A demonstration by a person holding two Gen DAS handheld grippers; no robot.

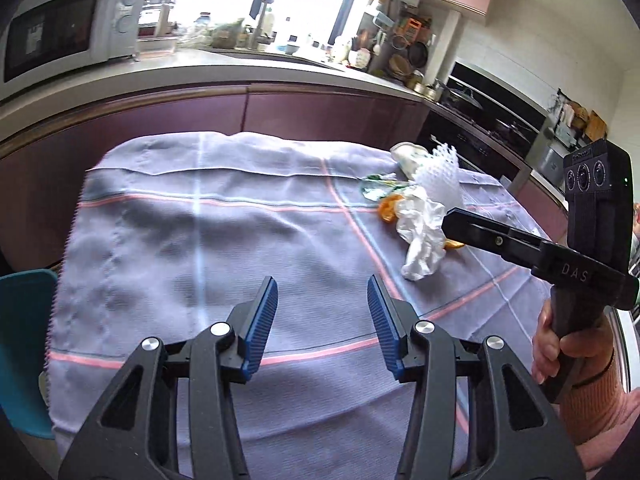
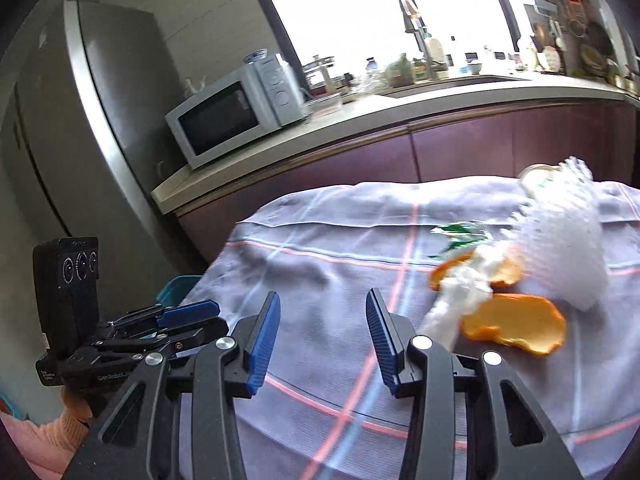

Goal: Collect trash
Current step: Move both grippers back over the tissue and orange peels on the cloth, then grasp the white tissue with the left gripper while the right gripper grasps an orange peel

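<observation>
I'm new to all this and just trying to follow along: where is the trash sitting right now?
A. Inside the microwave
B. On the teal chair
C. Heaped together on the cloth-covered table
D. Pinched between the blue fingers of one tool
C: the orange peel, crumpled tissue and white foam net lie bunched on the checked tablecloth, and nothing sits between either tool's blue fingers.

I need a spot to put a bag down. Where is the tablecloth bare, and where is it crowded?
Bare: the tablecloth from its left edge to the crumpled tissue. Crowded: the far right corner, with orange peel, foam net and wrapper.
</observation>
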